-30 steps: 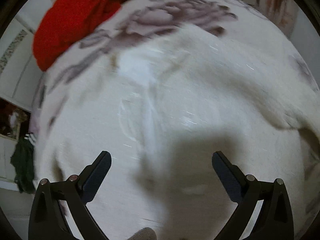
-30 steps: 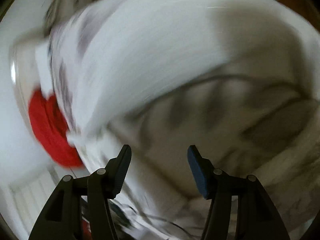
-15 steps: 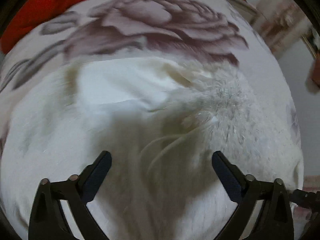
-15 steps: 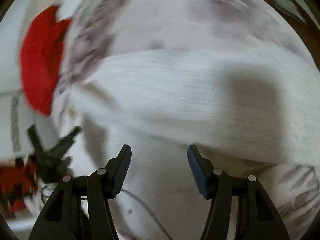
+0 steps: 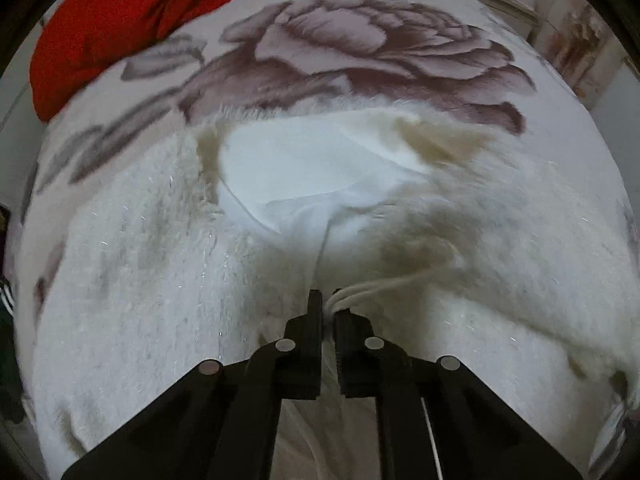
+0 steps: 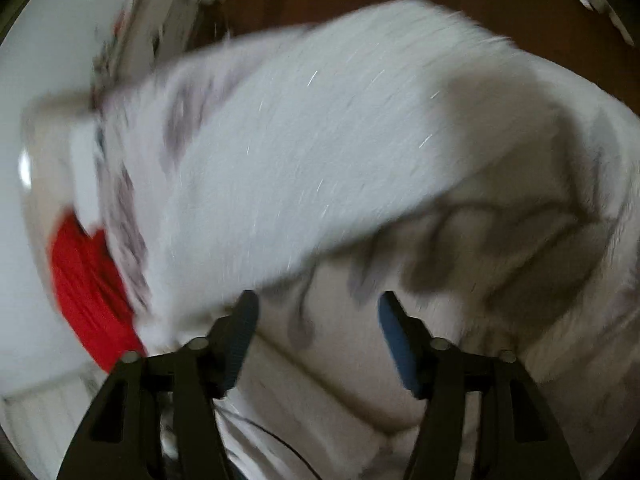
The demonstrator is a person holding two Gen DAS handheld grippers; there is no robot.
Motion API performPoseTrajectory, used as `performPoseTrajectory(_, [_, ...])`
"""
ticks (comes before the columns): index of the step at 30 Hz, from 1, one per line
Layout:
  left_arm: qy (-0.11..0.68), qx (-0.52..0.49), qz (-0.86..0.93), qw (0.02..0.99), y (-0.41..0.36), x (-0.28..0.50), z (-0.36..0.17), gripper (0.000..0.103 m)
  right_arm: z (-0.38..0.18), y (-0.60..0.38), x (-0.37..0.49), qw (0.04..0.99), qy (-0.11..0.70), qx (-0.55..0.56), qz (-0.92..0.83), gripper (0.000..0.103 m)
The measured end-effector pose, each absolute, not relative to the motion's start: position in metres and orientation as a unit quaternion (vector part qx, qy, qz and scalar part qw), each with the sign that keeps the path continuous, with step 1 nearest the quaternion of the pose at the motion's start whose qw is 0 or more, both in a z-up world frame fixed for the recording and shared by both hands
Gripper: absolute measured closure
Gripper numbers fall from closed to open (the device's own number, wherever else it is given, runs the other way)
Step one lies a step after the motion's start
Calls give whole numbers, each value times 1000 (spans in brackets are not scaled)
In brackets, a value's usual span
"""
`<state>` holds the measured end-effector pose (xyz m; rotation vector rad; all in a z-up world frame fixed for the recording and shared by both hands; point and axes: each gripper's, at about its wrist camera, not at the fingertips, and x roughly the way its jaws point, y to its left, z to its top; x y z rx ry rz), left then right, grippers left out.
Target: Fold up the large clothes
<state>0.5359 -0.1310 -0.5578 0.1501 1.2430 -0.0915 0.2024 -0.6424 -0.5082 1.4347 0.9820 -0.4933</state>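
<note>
1. In the right wrist view nearly everything is smeared by motion blur; only streaks of the white fluffy long-pile garment [image 6: 320,152] and grey blotches beneath it can be made out.
2. The red knitted cloth [image 6: 88,292] at that frame's left edge is partly covered by the garment, so its shape is unclear.
3. In the left wrist view the garment [image 5: 160,280] fills the lower two thirds of the frame, spread on a bed blanket printed with a large mauve rose [image 5: 380,48]; its edges run out of view at the bottom and right.
4. A smooth white lining [image 5: 300,172] shows at the garment's middle, ringed by shaggy pile.
5. The left tool [image 5: 328,300] has just clamped shut, gripping white cords [image 5: 372,288] and a pinch of the garment at bottom centre.
6. The right tool [image 6: 316,312] has just been opening; its blue-padded jaws stand apart with nothing pressed between them.
7. A crumpled red fabric [image 5: 120,12] lies at the left view's upper left, cut off by the lens rim.
</note>
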Motion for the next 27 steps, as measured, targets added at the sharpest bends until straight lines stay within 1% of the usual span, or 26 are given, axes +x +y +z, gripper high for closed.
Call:
performPoseTrajectory(2, [573, 86, -50, 814, -145, 529, -549, 96, -517, -653, 192, 611, 386, 657, -214, 32])
performPoseTrajectory(3, [573, 89, -48, 814, -149, 525, -547, 94, -522, -655, 189, 603, 370, 673, -217, 32])
performPoseTrajectory(4, [574, 89, -42, 813, -154, 520, -546, 80, -529, -658, 185, 592, 347, 695, -215, 32])
performPoseTrajectory(5, [576, 89, -42, 811, -158, 520, -547, 54, -533, -661, 182, 583, 337, 706, -220, 32])
performPoseTrajectory(6, [579, 87, -47, 809, -161, 518, -548, 38, -538, -663, 176, 570, 307, 727, -228, 32])
performPoseTrajectory(7, [580, 84, -51, 809, -165, 516, -549, 16, -544, -659, 183, 567, 289, 738, -226, 32])
performPoseTrajectory(9, [582, 81, -50, 808, -170, 513, -553, 15, -548, -664, 185, 562, 246, 754, -235, 32])
performPoseTrajectory(10, [584, 85, -47, 806, -173, 513, -556, 15, -547, -664, 188, 569, 229, 752, -244, 41])
performPoseTrajectory(11, [589, 89, -43, 802, -177, 511, -558, 15, -542, -670, 194, 583, 208, 743, -255, 67])
performPoseTrajectory(12, [593, 88, -42, 800, -179, 510, -560, 15, -538, -675, 205, 593, 213, 732, -259, 84])
performPoseTrajectory(13, [595, 83, -45, 798, -182, 508, -560, 15, -532, -681, 216, 607, 215, 720, -260, 95])
performPoseTrajectory(17, [585, 80, -45, 806, -190, 502, -552, 15, -487, -718, 241, 687, 228, 638, -262, 96])
performPoseTrajectory(20, [568, 83, -25, 818, -186, 495, -541, 15, -465, -729, 277, 727, 276, 578, -247, 96])
performPoseTrajectory(23, [556, 81, 7, 827, -166, 485, -529, 15, -430, -714, 309, 760, 289, 543, -208, 96])
performPoseTrajectory(27, [553, 60, 65, 828, -115, 465, -515, 15, -365, -658, 360, 817, 308, 470, -126, 96])
